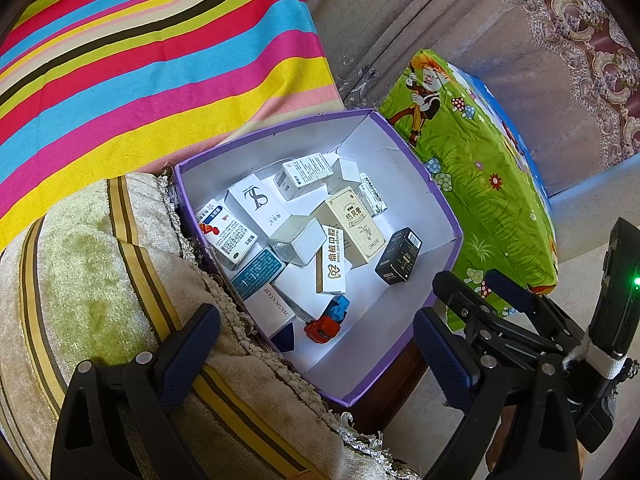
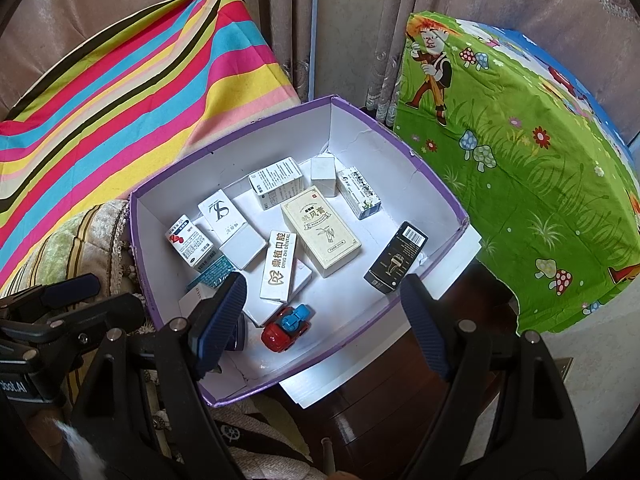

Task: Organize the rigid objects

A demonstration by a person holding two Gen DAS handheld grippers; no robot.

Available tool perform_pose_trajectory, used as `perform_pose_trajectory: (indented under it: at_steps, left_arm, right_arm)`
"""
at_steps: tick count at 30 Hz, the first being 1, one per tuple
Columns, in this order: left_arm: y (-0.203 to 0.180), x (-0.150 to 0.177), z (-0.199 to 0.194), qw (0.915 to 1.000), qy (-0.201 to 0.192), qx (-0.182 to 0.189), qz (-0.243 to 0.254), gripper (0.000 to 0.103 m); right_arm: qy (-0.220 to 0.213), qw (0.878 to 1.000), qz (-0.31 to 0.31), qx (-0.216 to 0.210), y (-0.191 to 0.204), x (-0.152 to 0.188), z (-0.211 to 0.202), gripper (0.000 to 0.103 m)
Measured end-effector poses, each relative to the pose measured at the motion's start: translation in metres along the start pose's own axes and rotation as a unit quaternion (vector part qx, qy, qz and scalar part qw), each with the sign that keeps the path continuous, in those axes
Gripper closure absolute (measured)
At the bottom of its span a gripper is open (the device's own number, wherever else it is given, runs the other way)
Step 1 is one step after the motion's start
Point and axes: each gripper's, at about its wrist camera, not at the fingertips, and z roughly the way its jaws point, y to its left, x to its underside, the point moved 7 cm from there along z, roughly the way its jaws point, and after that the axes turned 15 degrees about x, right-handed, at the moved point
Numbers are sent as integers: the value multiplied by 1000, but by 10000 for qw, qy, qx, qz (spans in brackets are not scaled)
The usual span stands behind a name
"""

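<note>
A white box with a purple rim (image 1: pixel 450 216) (image 2: pixel 442 188) stands open below both grippers. Inside lie several small cartons, among them a beige carton (image 1: pixel 354 224) (image 2: pixel 320 232), a black carton (image 1: pixel 398 256) (image 2: pixel 396 258) and a white dental carton (image 1: pixel 332 260) (image 2: pixel 278 266). A red and blue toy car (image 1: pixel 326 320) (image 2: pixel 288 326) rests near the front wall. My left gripper (image 1: pixel 316 360) hangs open over the box's near-left corner, holding nothing. My right gripper (image 2: pixel 322 324) (image 1: pixel 472 280) is also open and hovers above the toy car, apart from it.
A striped cloth (image 1: pixel 140 60) (image 2: pixel 120 100) covers something at the left. A green cartoon cloth (image 1: pixel 480 180) (image 2: pixel 520 160) drapes on the right. A beige-green cushion (image 1: pixel 80 280) presses against the box's left side. The box sits on a dark wooden surface (image 2: pixel 380 400); curtains hang behind.
</note>
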Motion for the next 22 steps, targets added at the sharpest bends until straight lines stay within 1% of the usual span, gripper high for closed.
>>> perform_pose_trajectory:
  at_steps: [15,19,22]
  left_arm:
    - [-1,0,0,10000,-9,-4,-8,4]
    - [-2,0,0,10000,-94,24,-15,4]
    - [-3,2,1,9999,-90,-22,50,4]
  right_arm:
    - [1,10000,-12,-9,-1,-1,1,21]
    - [5,10000,-11,-15,-1,-1,1,21]
    - [22,10000,-11,-40,0,0,2,21]
